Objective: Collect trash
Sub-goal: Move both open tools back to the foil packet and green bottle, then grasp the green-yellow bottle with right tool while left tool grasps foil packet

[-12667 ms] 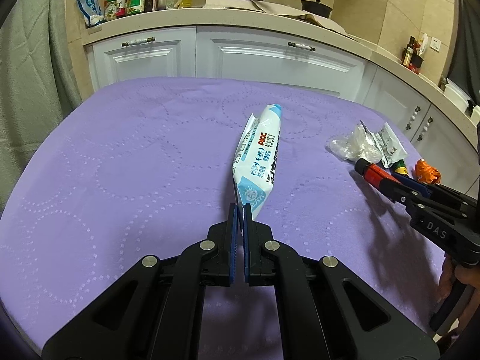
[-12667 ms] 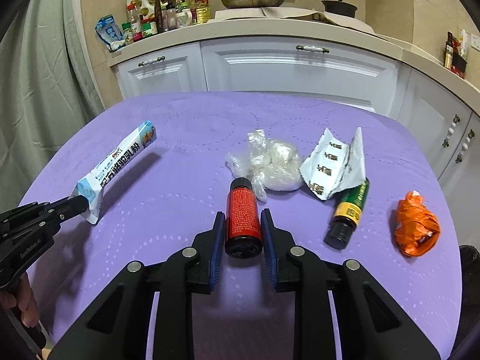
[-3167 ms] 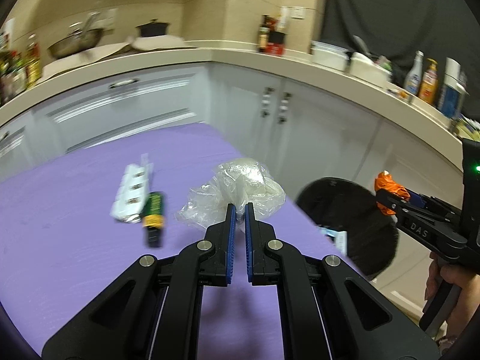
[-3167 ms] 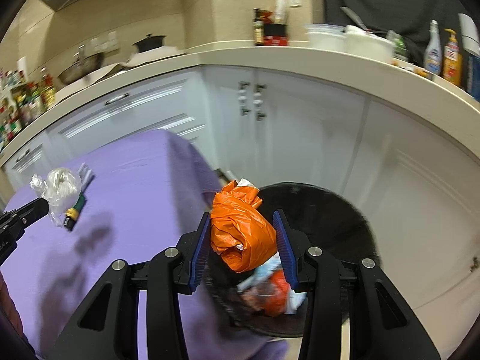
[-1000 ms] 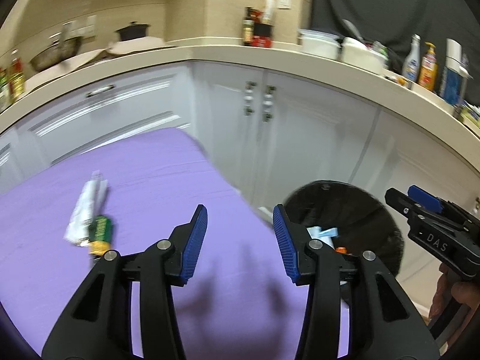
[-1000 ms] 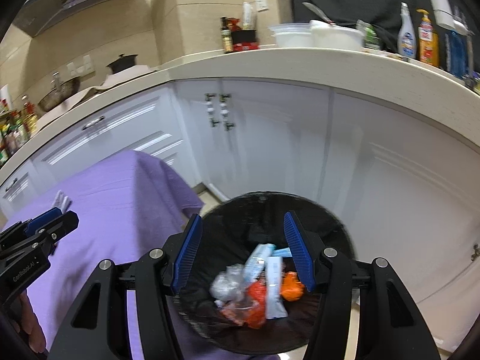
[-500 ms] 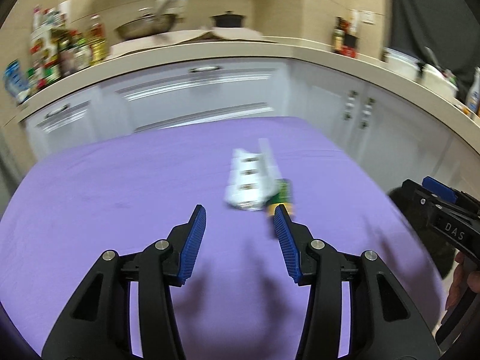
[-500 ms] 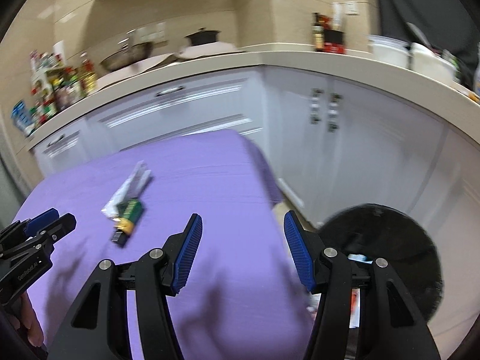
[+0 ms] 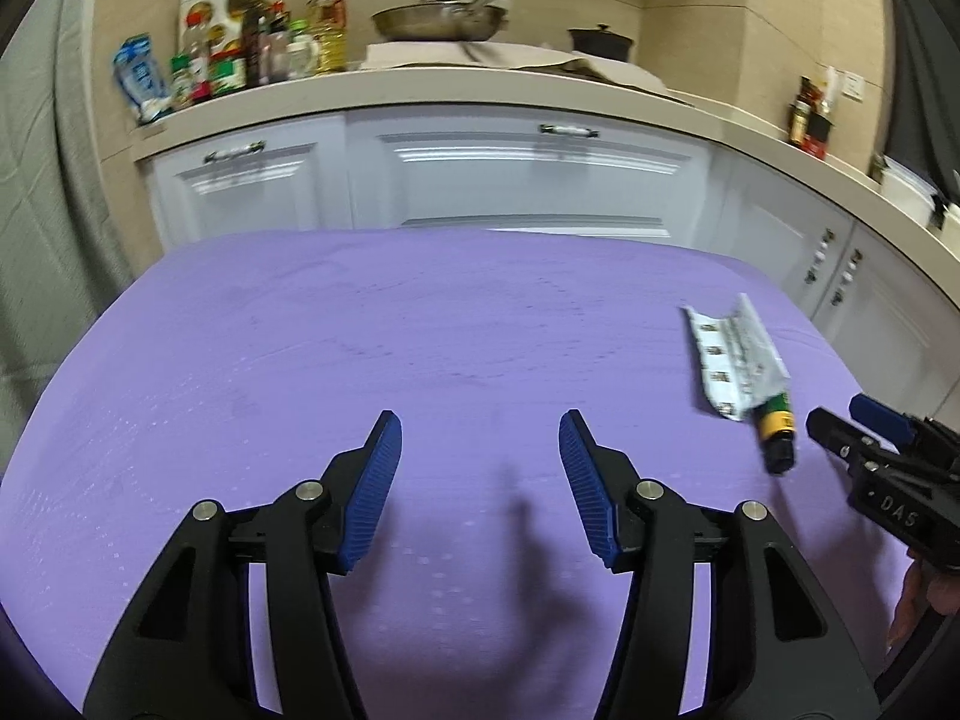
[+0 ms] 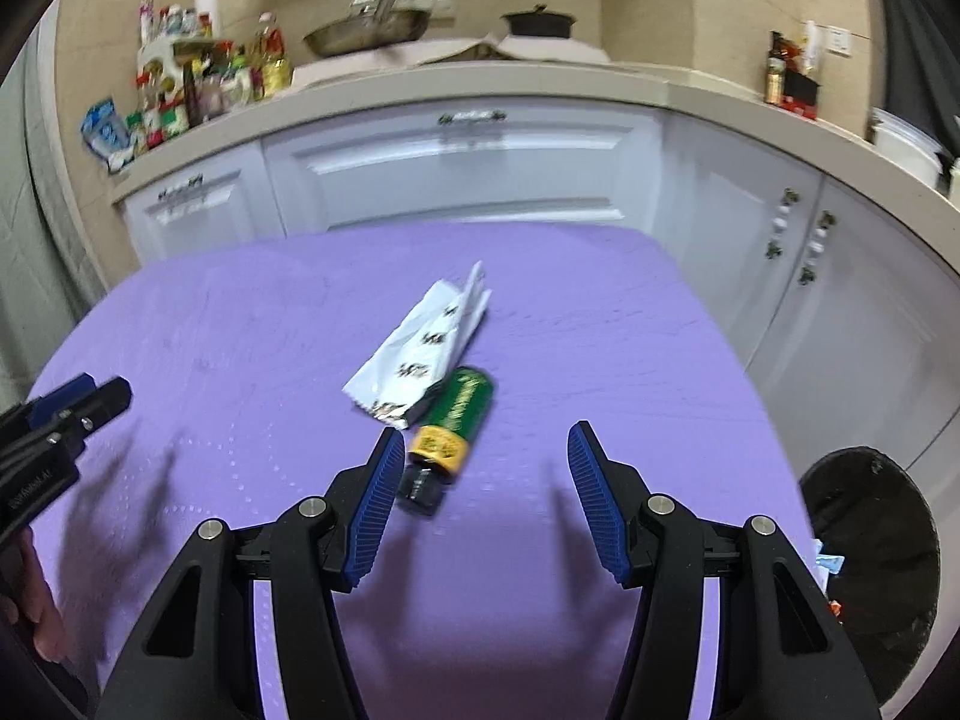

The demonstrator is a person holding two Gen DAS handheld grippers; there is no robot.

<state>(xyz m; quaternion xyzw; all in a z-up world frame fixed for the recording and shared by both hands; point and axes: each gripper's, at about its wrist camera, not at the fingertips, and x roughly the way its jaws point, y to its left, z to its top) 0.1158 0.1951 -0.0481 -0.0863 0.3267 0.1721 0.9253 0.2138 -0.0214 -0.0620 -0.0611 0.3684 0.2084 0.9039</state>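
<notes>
Left gripper jaws just opening wide, empty over bare purple tablecloth, right gripper wide, empty, green bottle beside its left pad, white wrapper overlapping it mid-table, black bin past the right edge.

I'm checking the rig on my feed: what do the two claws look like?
Both match. Left claw and right claw have black angular arms with triangular cut-outs, silver round bolts and ribbed blue pads. From the side, the right claw's body carries white lettering "DAS". A bare hand grips it; no sleeve or cable shows.
</notes>
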